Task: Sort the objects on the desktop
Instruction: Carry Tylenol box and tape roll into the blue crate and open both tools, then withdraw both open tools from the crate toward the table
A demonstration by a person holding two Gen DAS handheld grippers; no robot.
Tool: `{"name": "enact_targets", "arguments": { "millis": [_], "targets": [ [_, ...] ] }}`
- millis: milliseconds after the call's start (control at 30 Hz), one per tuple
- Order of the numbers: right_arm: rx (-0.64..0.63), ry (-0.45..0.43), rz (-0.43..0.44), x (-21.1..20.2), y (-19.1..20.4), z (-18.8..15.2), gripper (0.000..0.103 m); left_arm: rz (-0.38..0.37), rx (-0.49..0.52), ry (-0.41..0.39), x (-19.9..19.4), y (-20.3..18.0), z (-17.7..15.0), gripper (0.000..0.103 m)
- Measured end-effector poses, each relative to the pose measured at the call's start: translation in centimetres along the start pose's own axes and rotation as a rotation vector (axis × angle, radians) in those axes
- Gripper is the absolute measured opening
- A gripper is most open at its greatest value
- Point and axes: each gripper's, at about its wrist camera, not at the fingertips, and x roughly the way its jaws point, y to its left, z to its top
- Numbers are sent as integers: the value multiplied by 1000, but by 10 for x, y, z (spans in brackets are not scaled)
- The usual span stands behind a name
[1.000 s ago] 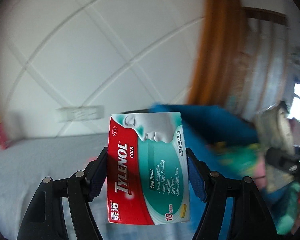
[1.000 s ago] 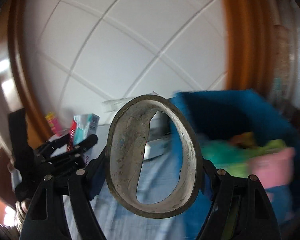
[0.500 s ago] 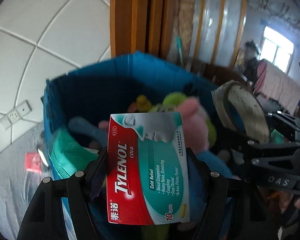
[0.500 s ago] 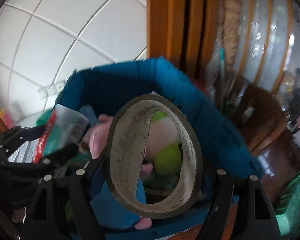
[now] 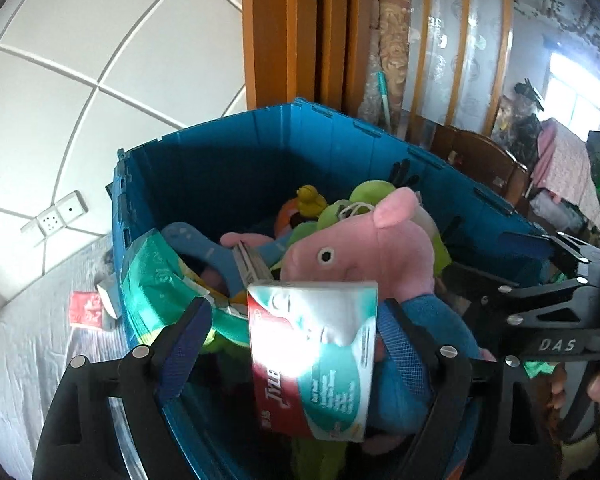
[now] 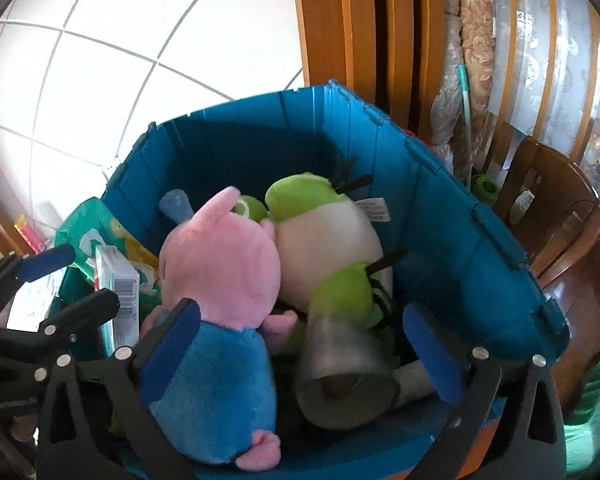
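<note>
Left gripper (image 5: 296,344) is standing spread, the Tylenol box (image 5: 312,360) tilting loose between its fingers over the blue bin (image 5: 228,168). Right gripper (image 6: 300,344) is gaping too, the tape roll (image 6: 344,372) lying just beyond it among plush toys (image 6: 220,264); only the left view is showing the box's printed face.
</note>
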Motion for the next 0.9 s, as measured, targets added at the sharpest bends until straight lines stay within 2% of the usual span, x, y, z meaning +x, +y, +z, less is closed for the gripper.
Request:
{"name": "enact_targets", "arguments": {
  "millis": [233,433,700,900],
  "targets": [
    [23,-54,-4,-10,-6,3,103,0,-15,-62,-22,8,-3,85],
    [4,-117,10,-28,18,7,103,40,-58,-136,-50,37,-1,85],
    [-56,-152,41,-33,86,20,103,81,-111,-163,-76,98,-15,85],
    [-78,-176,33,-37,142,22,103,92,-140,-169,-89,153,-31,85]
  ]
}}
